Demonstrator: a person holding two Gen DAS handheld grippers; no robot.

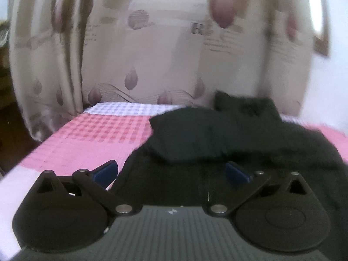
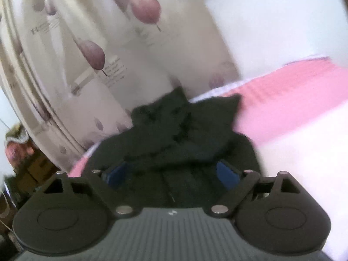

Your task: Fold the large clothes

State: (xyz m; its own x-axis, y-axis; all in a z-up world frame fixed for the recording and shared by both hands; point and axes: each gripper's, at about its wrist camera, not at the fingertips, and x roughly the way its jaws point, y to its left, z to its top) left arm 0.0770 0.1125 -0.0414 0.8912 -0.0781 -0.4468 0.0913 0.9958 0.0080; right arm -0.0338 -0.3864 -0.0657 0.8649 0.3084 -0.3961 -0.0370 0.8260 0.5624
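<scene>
A large black garment [image 1: 217,139] lies crumpled on a pink and white checked bedspread [image 1: 91,134]. One part is folded over the rest. My left gripper [image 1: 171,174] is open, its blue pads [image 1: 106,171] spread wide, low over the garment's near left edge. In the right wrist view the same black garment [image 2: 180,130] lies bunched against the curtain. My right gripper [image 2: 171,174] is open, its blue pads [image 2: 226,174] spread to either side of the garment's near fold. Nothing is held between either pair of pads.
A cream curtain with purple leaf prints [image 1: 134,54] hangs right behind the bed. The pink bedspread [image 2: 293,100] stretches to the right. Cardboard boxes and clutter [image 2: 24,158] stand on the floor at the left. A white wall [image 2: 282,21] is at the back right.
</scene>
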